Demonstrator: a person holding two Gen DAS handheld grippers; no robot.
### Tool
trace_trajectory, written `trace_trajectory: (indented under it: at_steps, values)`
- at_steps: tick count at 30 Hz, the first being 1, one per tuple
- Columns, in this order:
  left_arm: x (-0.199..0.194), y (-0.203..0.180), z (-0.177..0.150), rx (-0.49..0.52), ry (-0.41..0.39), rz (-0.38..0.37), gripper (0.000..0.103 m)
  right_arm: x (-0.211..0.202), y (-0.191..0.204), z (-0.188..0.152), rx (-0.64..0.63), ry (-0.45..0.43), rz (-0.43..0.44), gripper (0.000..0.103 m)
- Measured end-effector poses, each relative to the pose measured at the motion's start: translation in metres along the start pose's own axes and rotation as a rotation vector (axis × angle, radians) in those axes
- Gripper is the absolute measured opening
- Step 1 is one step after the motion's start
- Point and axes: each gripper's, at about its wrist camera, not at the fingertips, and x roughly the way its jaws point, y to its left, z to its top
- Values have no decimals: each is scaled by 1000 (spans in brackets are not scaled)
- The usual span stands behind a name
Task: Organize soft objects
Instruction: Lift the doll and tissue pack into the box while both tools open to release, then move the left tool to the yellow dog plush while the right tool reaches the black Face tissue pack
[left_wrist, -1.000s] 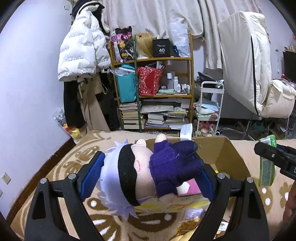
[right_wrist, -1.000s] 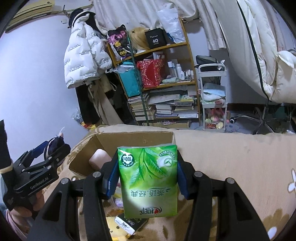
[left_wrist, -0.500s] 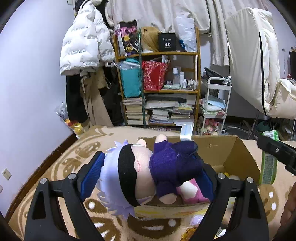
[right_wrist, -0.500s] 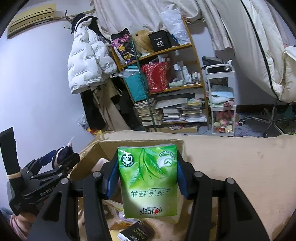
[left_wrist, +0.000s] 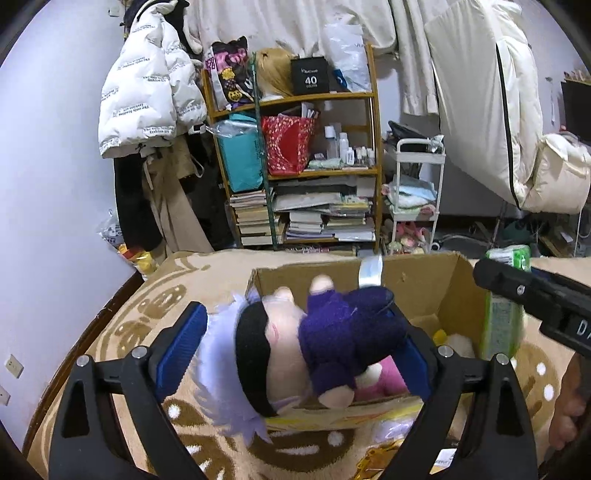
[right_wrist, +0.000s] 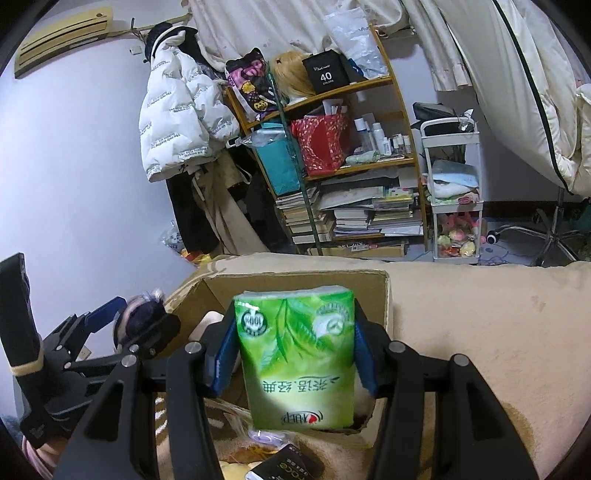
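While both claws hang over the same target, the widest thing beneath them is the beige fleece blanket with brown floral patterning (left_wrist: 147, 325), which lies under and to either side of each. On it, straight ahead of and below both sets of fingers, sits the open brown cardboard box (left_wrist: 406, 269), with a pink plush toy (left_wrist: 384, 380) and other soft pieces already inside.

The left gripper (left_wrist: 295, 314) has the plush doll with lavender hair, a black blindfold and a dark purple outfit (left_wrist: 280, 354) lying crosswise between its fingers, over the box's near-left rim. Its jaws have just been opening. The blue left pad (left_wrist: 181, 343) looks just clear of the hair, so the doll seems loosed rather than clamped.

The right gripper (right_wrist: 295, 317) is closed firmly on the green plastic-wrapped pack of tissues (right_wrist: 295, 354), which stands upright between its pads above the box's right half.

To finish the drop well, I judge the left claw should sit further forward, since the doll's head overhangs the rim and could tip out onto the blanket. The tissue pack should wait until the doll has settled, then go down into the free right corner beside it.
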Motion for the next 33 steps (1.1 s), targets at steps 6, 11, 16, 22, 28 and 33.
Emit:
trace_trajectory:
  at_steps: [6, 11, 16, 22, 28, 33]
  values:
    - [3, -6, -3, 27, 20, 14, 98, 4, -6, -1, 26, 23, 2, 58]
    - [-1, -3, -4, 20, 24, 23, 102, 4, -9, -1, 32, 34, 9, 69]
    - [-9, 4, -3, -6, 31, 28, 102, 0, -8, -2, 30, 22, 4, 82]
    - [-27, 13, -2, -20, 67, 4, 102, -17, -6, -1, 31, 5, -18, 101]
    - [-55, 14, -8, -23, 76, -8, 102, -45, -1, -2, 32, -25, -29, 103]
    - [-72, 11, -14, -3, 103, -20, 102, -56, 1, -5, 36, -12, -33, 103]
